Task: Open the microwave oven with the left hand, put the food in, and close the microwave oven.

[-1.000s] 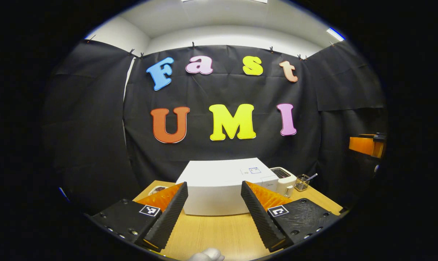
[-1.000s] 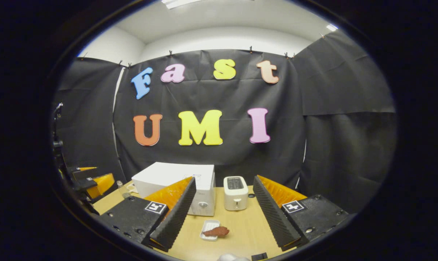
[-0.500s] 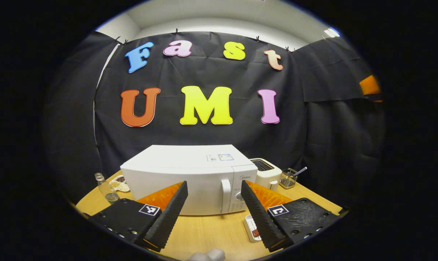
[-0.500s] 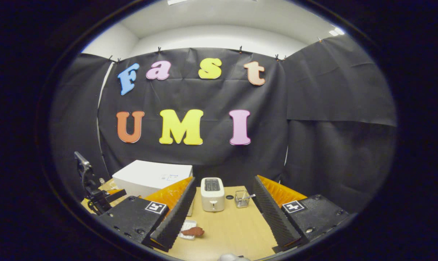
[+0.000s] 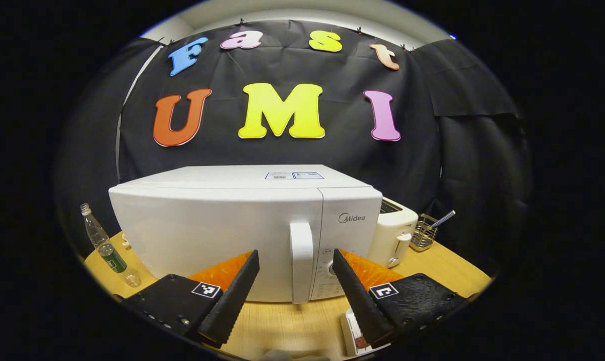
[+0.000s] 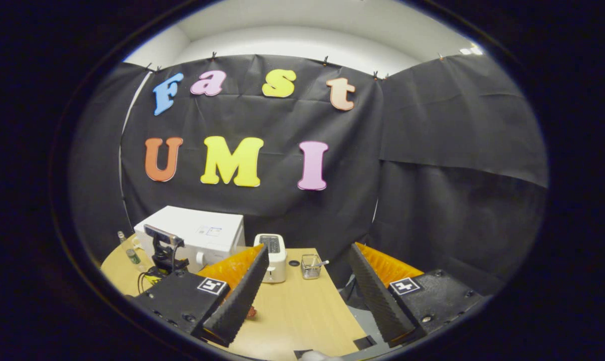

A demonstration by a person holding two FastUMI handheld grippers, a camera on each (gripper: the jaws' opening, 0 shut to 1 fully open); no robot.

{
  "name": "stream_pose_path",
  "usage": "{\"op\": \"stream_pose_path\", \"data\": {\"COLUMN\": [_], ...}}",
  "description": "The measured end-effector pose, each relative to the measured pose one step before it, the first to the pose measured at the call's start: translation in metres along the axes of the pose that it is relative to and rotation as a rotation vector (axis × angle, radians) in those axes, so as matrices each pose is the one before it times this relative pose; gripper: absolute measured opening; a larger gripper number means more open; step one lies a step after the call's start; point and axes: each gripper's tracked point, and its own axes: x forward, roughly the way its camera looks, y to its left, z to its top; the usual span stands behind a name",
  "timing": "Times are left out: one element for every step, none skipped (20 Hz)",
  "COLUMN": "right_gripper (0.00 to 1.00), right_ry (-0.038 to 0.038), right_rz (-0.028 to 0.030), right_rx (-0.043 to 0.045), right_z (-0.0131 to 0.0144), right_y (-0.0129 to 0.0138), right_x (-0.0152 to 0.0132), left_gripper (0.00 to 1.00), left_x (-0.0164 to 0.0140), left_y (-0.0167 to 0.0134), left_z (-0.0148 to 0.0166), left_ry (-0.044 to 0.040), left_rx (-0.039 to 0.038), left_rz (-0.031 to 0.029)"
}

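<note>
The left gripper (image 5: 294,291) is spread wide, holding nothing, facing the shut microwave (image 5: 242,225) at twelve o'clock, its handle (image 5: 301,260) between the fingers. The right gripper (image 6: 307,288) is also spread and empty; food (image 6: 251,312) sits at its seven o'clock on the table (image 6: 302,311).

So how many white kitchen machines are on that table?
2: the microwave, its door shut, and a toaster right beside its control side. Others could be hidden behind them.

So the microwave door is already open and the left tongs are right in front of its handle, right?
Not quite. The microwave door is closed, flush with the front, as the left gripper view shows. The rest is right: the left tongs are open, right in front of the handle, not gripping it yet.
</note>
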Motion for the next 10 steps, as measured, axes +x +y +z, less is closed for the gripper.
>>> {"op": "stream_pose_path", "data": {"right_gripper": [0.95,1.0,1.0,1.0,1.0,1.0,1.0,1.0,1.0,1.0], "right_ry": [0.01341,0.00612,0.00602,0.0038,0.00362,-0.00189,0.00064,0.00276,0.00438,-0.00051], "right_rz": [0.00018,-0.00017,0.00253,0.00894,0.0018,0.00063,0.00102,0.00366,0.00371,0.00393], "right_rx": [-0.00362,-0.00089,0.00153,0.00128,0.00203,0.00187,0.0029,0.00444,0.0017,0.00204], "right_z": [-0.0059,-0.00183,-0.00237,-0.0005,-0.00204,-0.00018,-0.00128,-0.00057,-0.00133,-0.00006], "right_y": [-0.00137,-0.00194,-0.00109,0.00147,-0.0012,-0.00202,-0.00094,-0.0003,0.00075,0.00005], "right_x": [0.00101,0.00109,0.00089,0.00089,0.0014,0.00135,0.00088,0.00135,0.00106,0.0016], "left_gripper": [0.73,0.75,0.63,0.62,0.6,0.56,0.16,0.44,0.25,0.25], "left_x": [0.00484,0.00407,0.0024,0.00213,-0.0001,-0.00011,0.00308,-0.00093,0.00291,0.00036], "left_y": [-0.0015,-0.00212,-0.00374,-0.0032,-0.00219,0.00667,-0.00034,0.00018,0.00029,-0.00191], "left_z": [-0.00465,-0.00289,-0.00196,-0.00154,-0.00193,0.00457,-0.00044,0.00038,-0.00055,-0.00013], "left_ry": [0.00456,0.00488,-0.00411,0.00032,-0.00054,-0.01392,-0.00585,-0.00428,-0.00473,-0.0029], "left_rx": [0.00377,-0.00216,-0.00804,0.00069,0.00138,0.00817,-0.0059,-0.00272,-0.02224,-0.0091], "left_rz": [0.00514,-0.00341,-0.00955,-0.00457,-0.00955,0.04048,-0.00221,0.00499,-0.00267,-0.00466]}}
